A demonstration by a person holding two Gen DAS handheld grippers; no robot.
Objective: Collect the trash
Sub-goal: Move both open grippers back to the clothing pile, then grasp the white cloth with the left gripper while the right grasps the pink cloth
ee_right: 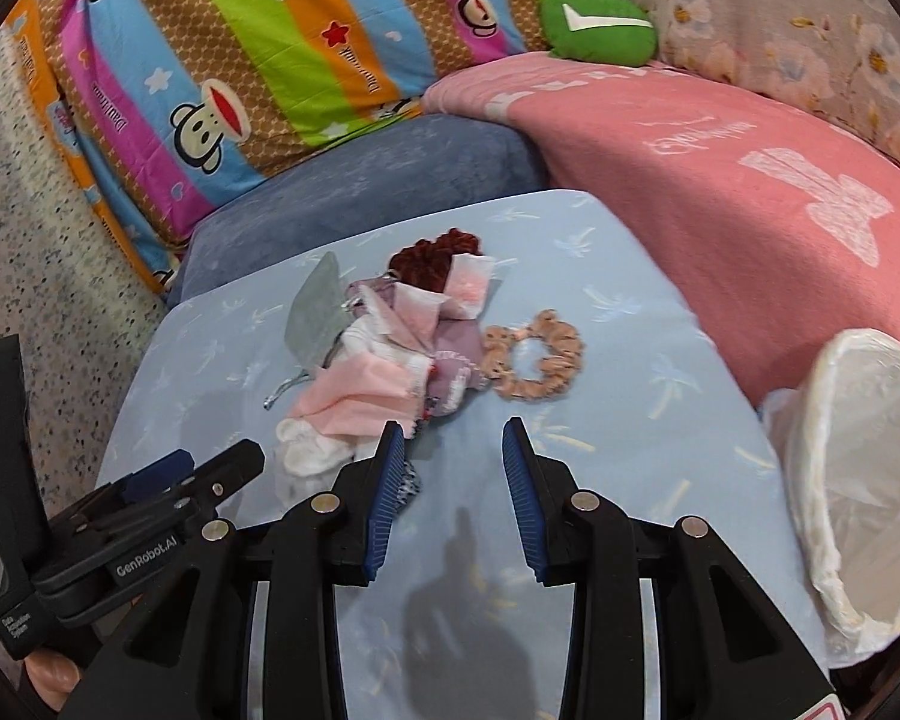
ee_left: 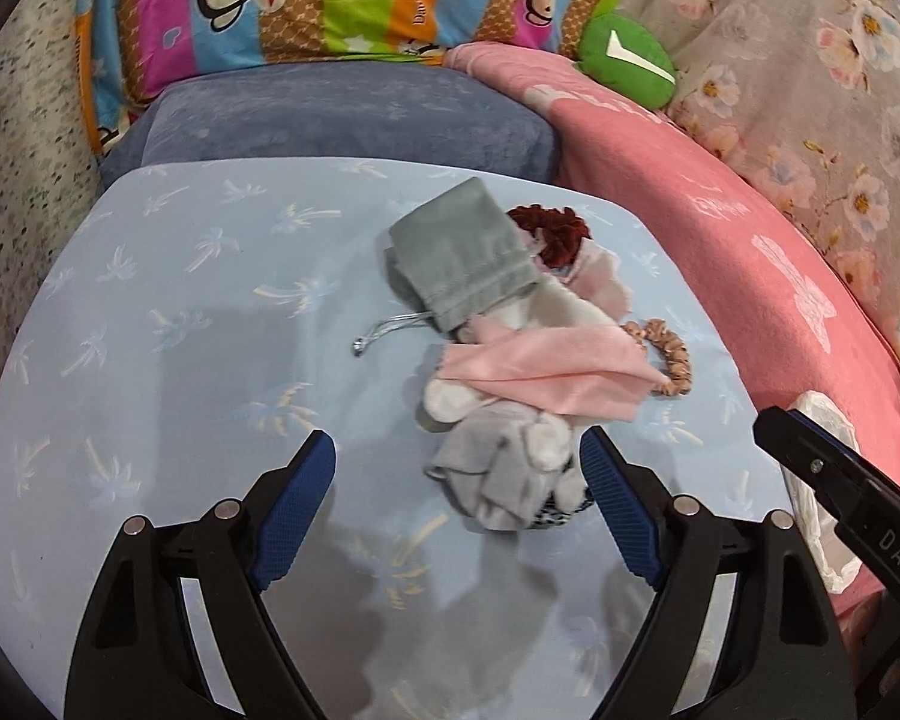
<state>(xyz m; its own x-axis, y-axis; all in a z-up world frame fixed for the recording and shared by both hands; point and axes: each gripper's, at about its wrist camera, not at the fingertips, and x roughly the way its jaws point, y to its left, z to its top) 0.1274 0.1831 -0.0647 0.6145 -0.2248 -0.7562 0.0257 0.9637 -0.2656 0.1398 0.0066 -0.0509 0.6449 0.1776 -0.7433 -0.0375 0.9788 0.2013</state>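
A pile of small items lies on the light blue board (ee_left: 180,312): a grey pouch (ee_left: 465,252), a pink cloth (ee_left: 546,372), grey-white socks (ee_left: 504,468), a dark red scrunchie (ee_left: 552,231) and a tan scrunchie (ee_left: 669,354). My left gripper (ee_left: 459,450) is open, just short of the socks. My right gripper (ee_right: 453,438) is open and empty, just short of the pile (ee_right: 390,360) and the tan scrunchie (ee_right: 534,357). A white bag-lined bin (ee_right: 864,480) stands at the right.
The board (ee_right: 630,312) rests on a blue cushion (ee_right: 360,192). A pink blanket (ee_right: 720,180), a striped monkey-print pillow (ee_right: 240,60) and a green plush (ee_right: 600,24) lie behind. The left gripper (ee_right: 168,480) shows in the right view; speckled floor (ee_right: 42,240) at left.
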